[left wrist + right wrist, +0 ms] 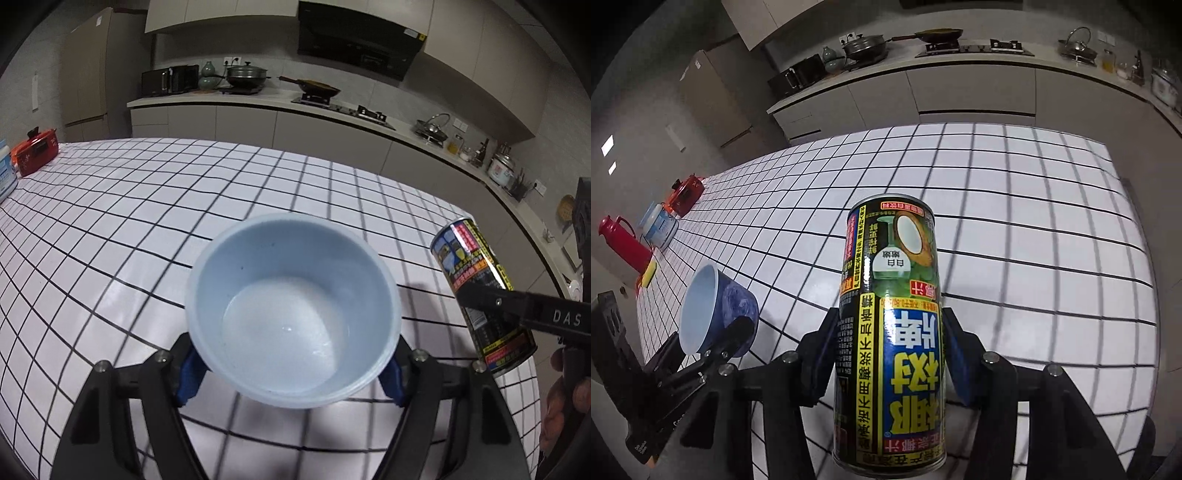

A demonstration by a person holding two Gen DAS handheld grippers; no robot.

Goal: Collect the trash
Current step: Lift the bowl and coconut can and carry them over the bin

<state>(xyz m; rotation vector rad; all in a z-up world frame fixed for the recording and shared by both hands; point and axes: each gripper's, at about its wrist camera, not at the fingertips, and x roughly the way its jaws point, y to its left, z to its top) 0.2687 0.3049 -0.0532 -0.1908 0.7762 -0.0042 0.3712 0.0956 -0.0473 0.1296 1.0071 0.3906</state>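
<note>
My left gripper [291,365] is shut on a pale blue paper cup [291,306] and holds it above the checked tablecloth [147,206], its open mouth tilted toward the camera; the cup looks empty. In the right wrist view the cup [713,314] shows at the left with a dark blue patterned outside. My right gripper [886,354] is shut on a black and yellow drink can [890,332], held upside down above the table. The can [480,291] also shows at the right of the left wrist view, gripped by the right gripper's black fingers [517,306].
A red box [35,151] and a white tub [5,170] stand at the table's far left. A red flask [622,240] and a yellow sponge [650,273] lie at that end. A kitchen counter [258,99] with pots runs behind the table.
</note>
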